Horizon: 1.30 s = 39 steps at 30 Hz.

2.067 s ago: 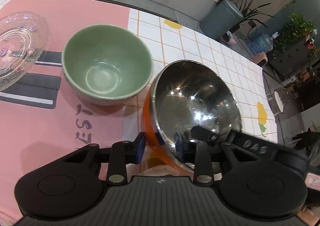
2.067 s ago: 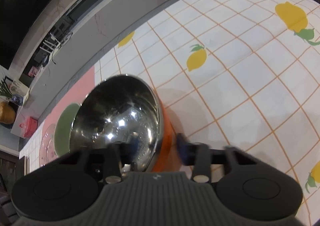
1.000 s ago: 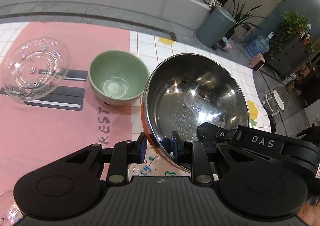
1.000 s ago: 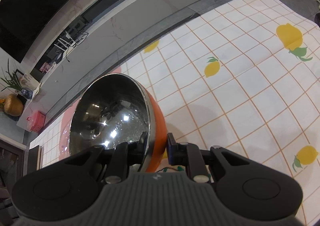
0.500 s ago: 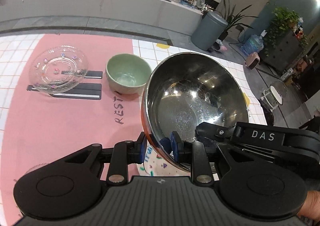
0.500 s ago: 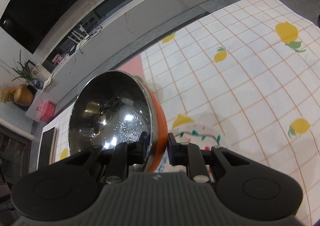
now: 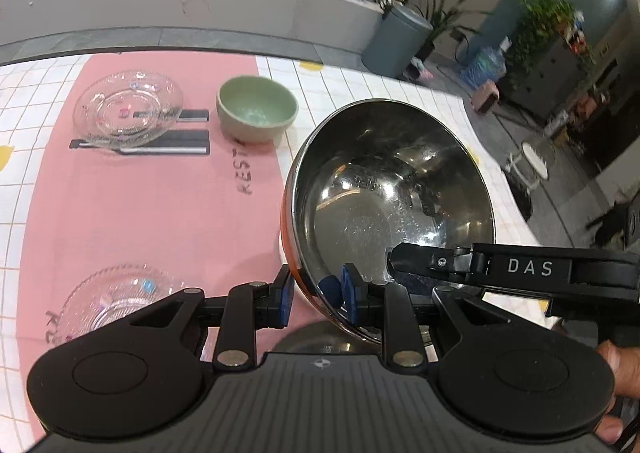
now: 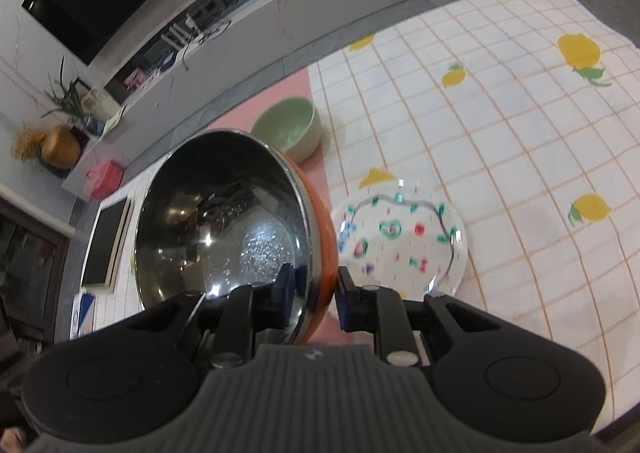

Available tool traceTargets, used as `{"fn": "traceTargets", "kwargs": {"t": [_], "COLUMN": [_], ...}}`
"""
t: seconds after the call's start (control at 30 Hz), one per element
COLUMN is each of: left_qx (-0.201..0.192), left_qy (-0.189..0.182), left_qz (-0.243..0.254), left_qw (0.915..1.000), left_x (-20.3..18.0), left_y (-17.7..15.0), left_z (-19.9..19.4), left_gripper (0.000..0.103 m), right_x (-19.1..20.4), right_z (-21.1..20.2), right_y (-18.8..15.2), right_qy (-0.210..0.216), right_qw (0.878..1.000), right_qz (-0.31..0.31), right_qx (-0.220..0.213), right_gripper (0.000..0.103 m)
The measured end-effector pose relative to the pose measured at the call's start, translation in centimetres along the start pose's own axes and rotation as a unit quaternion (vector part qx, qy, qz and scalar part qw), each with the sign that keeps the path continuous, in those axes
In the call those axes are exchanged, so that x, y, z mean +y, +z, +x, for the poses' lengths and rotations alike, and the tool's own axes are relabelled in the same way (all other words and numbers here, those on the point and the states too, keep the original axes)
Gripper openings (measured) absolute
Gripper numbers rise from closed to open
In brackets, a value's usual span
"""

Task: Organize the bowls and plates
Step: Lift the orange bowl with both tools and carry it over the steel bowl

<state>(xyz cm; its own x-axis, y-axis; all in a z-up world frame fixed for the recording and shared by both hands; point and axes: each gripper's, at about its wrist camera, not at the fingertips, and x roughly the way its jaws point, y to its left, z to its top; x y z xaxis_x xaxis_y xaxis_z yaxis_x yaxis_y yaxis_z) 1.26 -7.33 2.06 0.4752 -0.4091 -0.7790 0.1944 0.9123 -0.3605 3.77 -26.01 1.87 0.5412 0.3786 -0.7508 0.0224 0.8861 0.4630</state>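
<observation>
A steel bowl with an orange outside hangs tilted in the air above the table. My left gripper is shut on its near rim. My right gripper is shut on the rim on the other side, and its arm shows in the left wrist view. A green bowl stands on the pink mat. A glass plate lies left of it. Another glass plate lies nearer. A white plate with coloured marks lies under the steel bowl's right side.
The table carries a white lemon-print cloth. Two dark strips lie on the mat by the far glass plate. A grey counter runs behind the table. A grey bin and plants stand on the floor at right.
Both grippers have lifted the steel bowl higher and back from the green bowl. The white patterned plate below it and the near glass plate have come into view.
</observation>
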Motion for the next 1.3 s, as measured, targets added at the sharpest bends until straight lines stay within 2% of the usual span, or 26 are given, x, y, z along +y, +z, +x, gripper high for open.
{"fn": "traceTargets", "kwargs": {"t": [0.2,0.6,0.97,1.3], "left_qx": [0.033,0.06,0.065,0.086], "left_qy": [-0.011,-0.015,-0.017,-0.023], "left_qz": [0.011,0.035,0.052,0.062], "left_qw": [0.9993,0.9975,0.9964,0.9941], "left_x": [0.3,0.5,0.0,-0.4], "left_y": [-2.1,-3.9,-5.1,-5.8], "left_z": [-0.7,-0.9,-2.0,-1.8], "left_gripper": [0.029,0.029,0.029,0.029], "right_x": [-0.4,-0.9,-1.0,-1.7], "right_z": [0.1,0.2,-1.1,-1.3], "right_y": [-2.3,-4.9,-6.9,-7.9], "right_qy": [0.007,0.009,0.018,0.017], "right_qw": [0.999,0.998,0.998,0.998], "right_qz": [0.003,0.002,0.003,0.008], "right_qx": [0.031,0.058,0.057,0.067], "right_gripper": [0.021,0.022,0.021,0.021]}}
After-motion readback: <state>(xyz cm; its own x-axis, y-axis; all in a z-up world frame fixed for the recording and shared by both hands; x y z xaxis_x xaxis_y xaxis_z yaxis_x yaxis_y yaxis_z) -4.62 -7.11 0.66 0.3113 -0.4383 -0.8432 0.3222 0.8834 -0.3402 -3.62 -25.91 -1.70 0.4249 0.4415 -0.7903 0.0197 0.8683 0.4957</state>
